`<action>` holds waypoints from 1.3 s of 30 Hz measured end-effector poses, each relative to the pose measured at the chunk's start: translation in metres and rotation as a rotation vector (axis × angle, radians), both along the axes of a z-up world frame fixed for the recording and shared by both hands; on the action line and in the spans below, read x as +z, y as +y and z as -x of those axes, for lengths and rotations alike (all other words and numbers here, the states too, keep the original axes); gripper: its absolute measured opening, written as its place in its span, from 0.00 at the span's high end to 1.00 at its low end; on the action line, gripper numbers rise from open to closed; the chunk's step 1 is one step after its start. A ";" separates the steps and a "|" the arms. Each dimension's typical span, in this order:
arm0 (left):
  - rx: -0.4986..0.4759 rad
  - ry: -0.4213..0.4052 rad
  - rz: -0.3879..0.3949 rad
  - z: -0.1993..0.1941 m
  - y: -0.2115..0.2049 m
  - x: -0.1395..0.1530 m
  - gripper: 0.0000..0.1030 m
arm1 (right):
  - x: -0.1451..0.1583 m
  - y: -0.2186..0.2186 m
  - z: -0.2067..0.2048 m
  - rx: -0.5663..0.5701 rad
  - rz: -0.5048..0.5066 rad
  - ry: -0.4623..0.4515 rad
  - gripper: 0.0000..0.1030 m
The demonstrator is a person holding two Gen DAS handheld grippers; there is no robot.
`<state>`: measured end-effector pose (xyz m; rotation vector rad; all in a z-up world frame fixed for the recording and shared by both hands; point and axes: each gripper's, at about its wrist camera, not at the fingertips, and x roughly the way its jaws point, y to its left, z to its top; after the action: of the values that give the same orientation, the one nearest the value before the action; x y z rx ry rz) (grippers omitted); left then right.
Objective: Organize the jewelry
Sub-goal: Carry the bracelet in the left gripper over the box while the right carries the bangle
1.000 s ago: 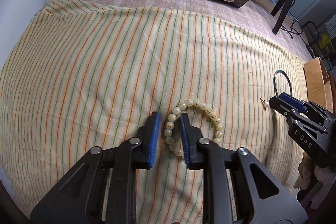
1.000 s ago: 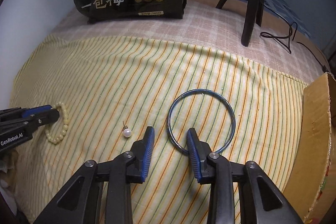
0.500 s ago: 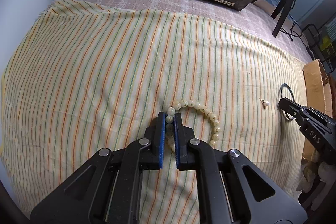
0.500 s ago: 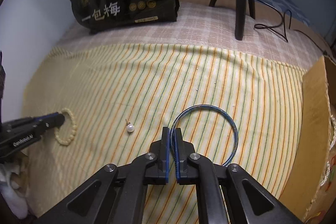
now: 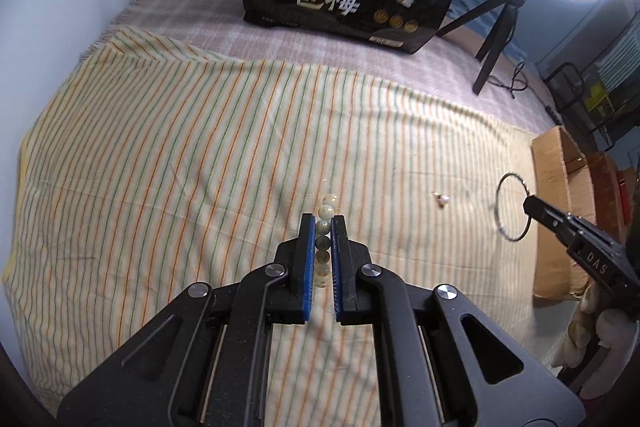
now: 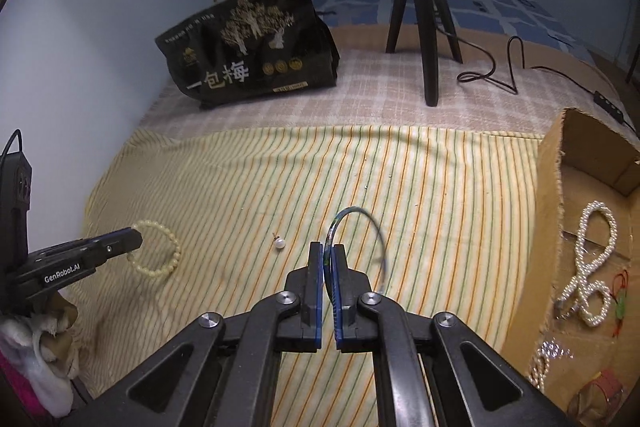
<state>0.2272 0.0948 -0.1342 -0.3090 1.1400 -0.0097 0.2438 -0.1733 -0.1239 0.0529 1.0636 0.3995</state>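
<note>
Left gripper (image 5: 323,223) jaws clamped on bead bracelet (image 5: 323,227), edge-on; right gripper (image 6: 328,251) jaws pinching blue bangle (image 6: 362,215), ring upright

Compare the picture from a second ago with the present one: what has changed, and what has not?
The left tongs closed on the bead bracelet and lifted it off the striped cloth. The right tongs closed on the blue bangle and raised it too. The pearl earring stayed on the cloth; the black bag, tripod and cardboard box are unmoved.
</note>
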 end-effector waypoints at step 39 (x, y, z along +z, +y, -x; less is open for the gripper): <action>-0.371 -0.231 0.119 0.031 -0.230 0.090 0.95 | 0.078 -0.172 0.038 -0.228 -0.010 -0.165 0.99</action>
<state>0.1967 -0.1352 -0.0441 -0.1919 0.9543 -0.4319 0.2060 -0.3455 -0.0463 0.1465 0.8817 0.1997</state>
